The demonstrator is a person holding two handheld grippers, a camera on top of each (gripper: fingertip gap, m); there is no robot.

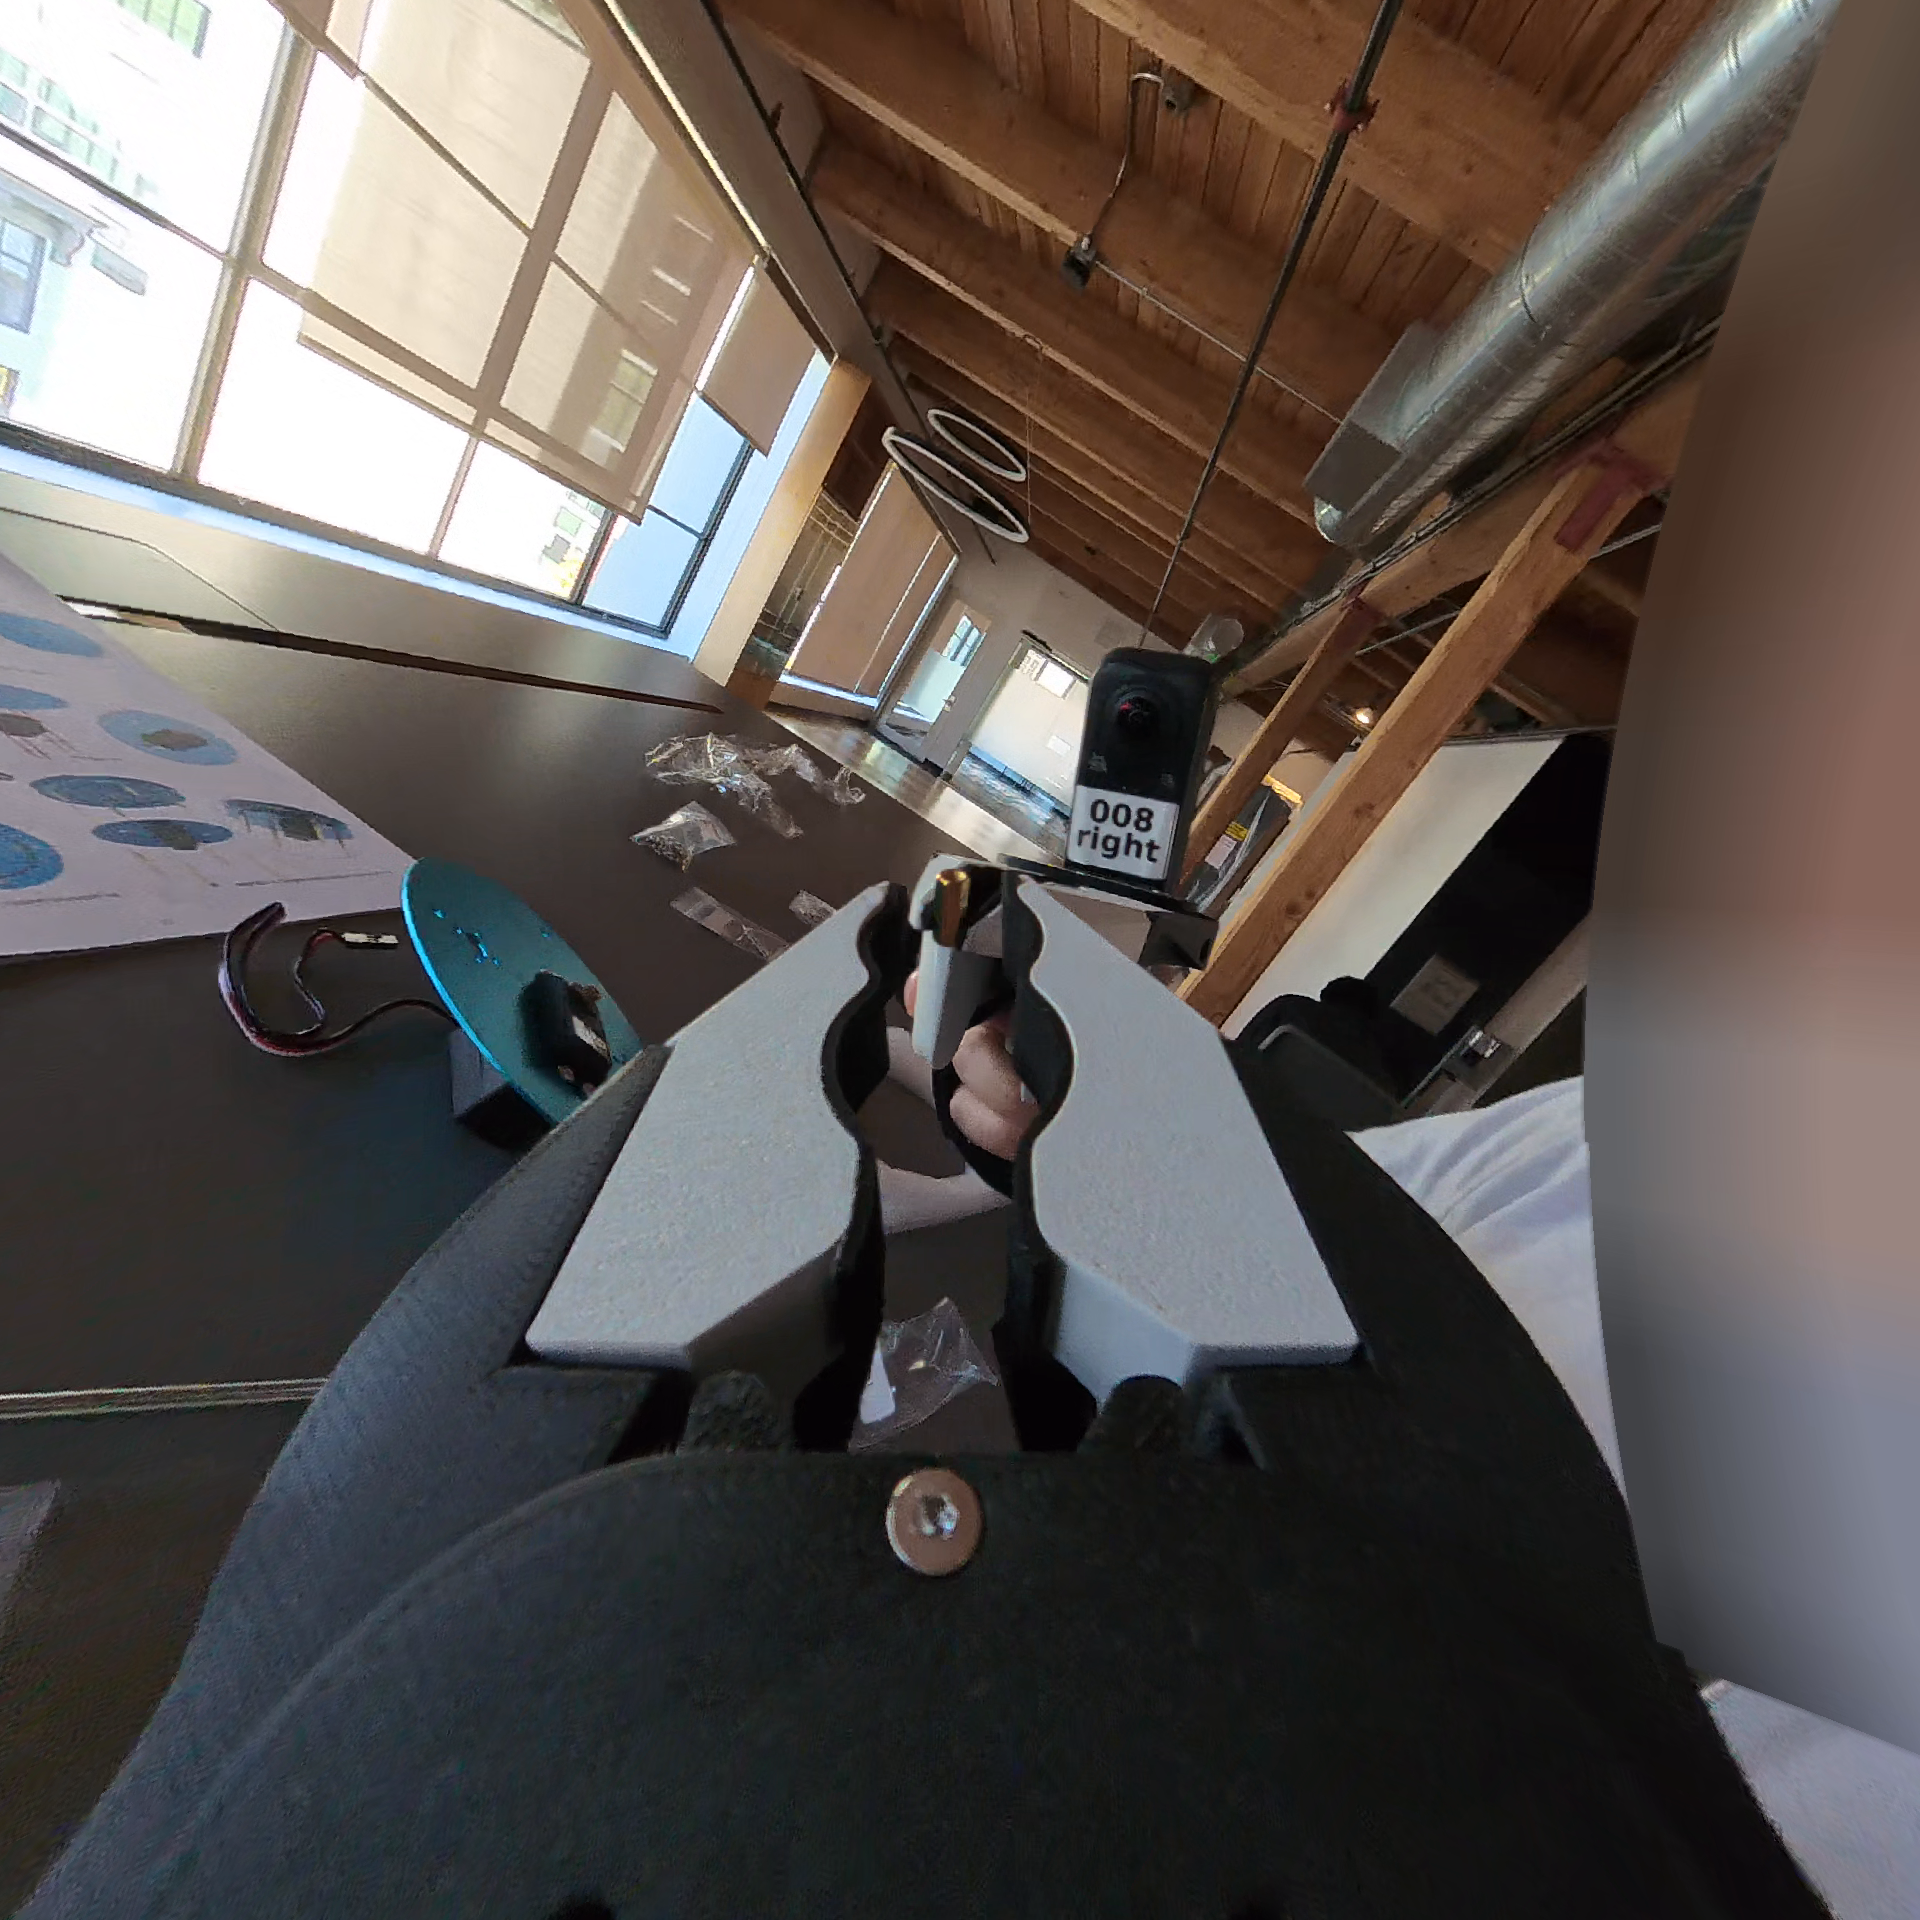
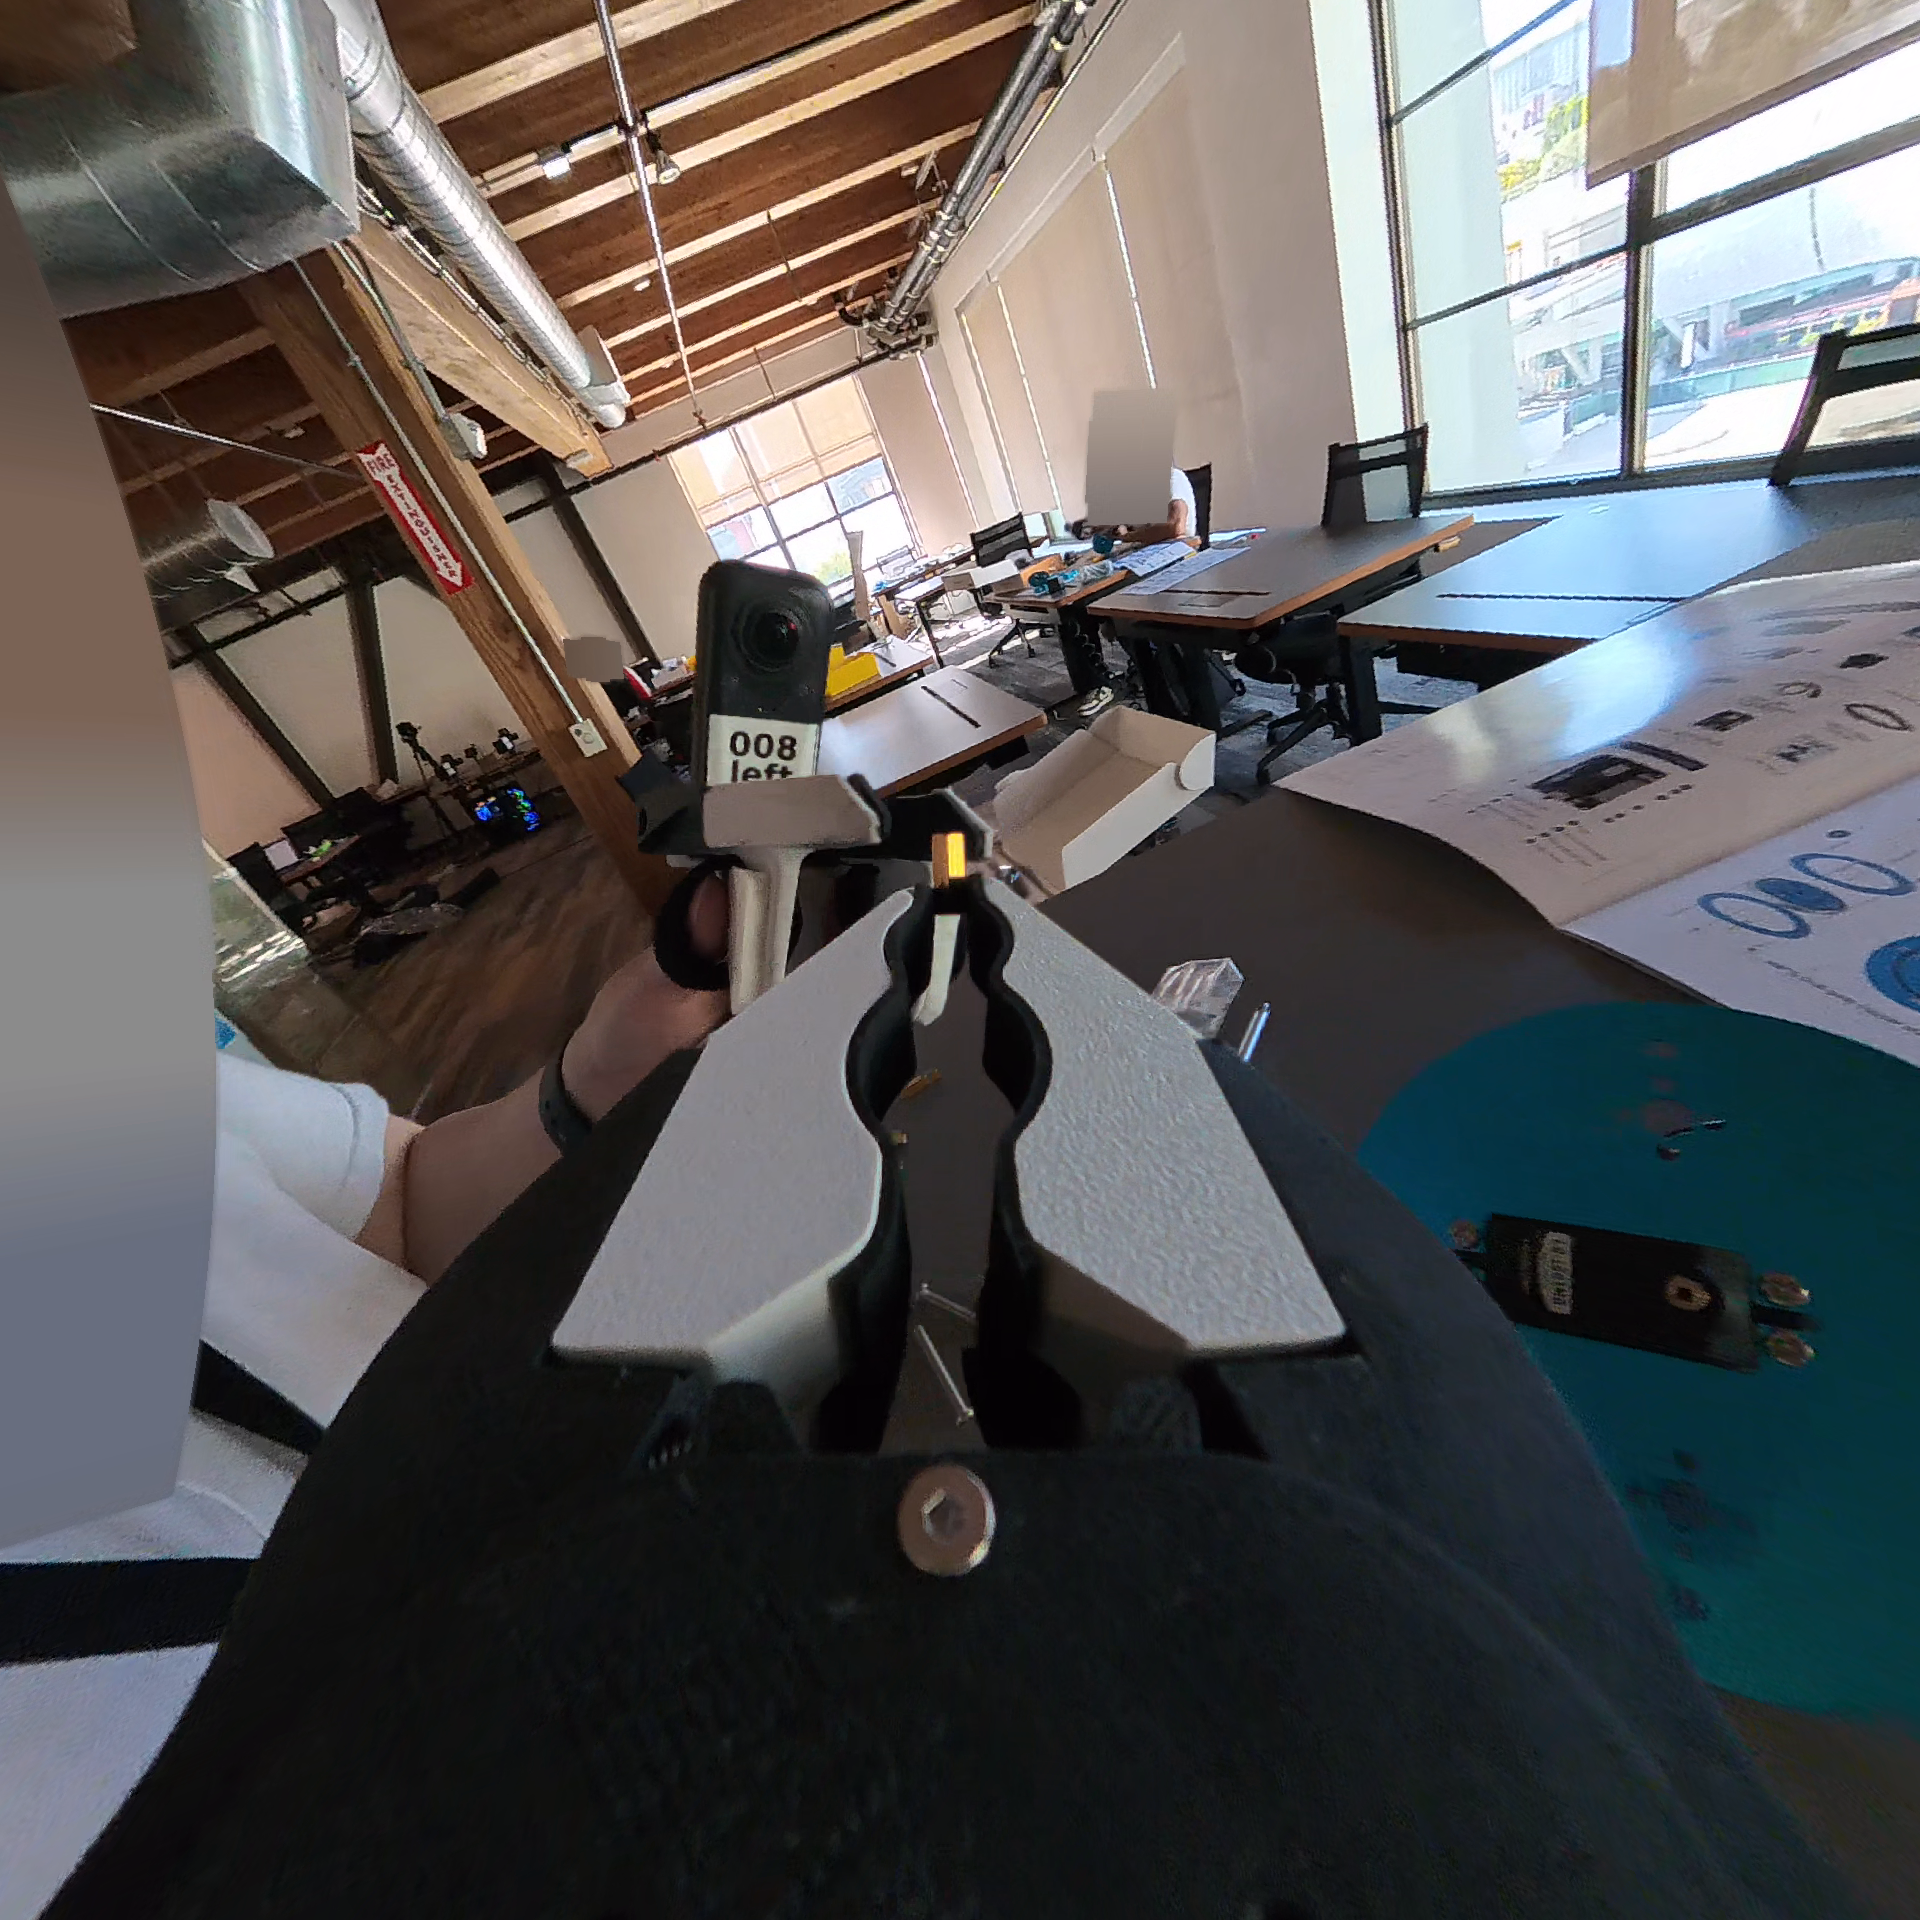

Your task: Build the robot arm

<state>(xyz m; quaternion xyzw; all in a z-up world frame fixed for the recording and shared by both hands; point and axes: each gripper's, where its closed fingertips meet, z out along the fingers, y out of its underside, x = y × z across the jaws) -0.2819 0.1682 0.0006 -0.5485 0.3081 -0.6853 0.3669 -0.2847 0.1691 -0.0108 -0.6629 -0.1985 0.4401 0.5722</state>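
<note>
A dark tabletop (image 1: pixel 343 1122) is being seen carrying the parts. A teal disc (image 2: pixel 1621 1351), with a small black module (image 2: pixel 1621 1294) fixed to it, is being propped at a tilt on a grey block (image 1: pixel 488 1091) in the left wrist view, where a dark cable (image 1: pixel 281 997) is being trailed just beside it on the left. A large printed sheet (image 1: pixel 135 790) is being spread flat at the far left. Clear plastic bags (image 1: pixel 727 790) are being left scattered farther off, well apart from the disc. A white open box (image 2: pixel 1112 790) is being kept at the far edge, and loose screws (image 2: pixel 945 1361) are being left lying on the near surface.
</note>
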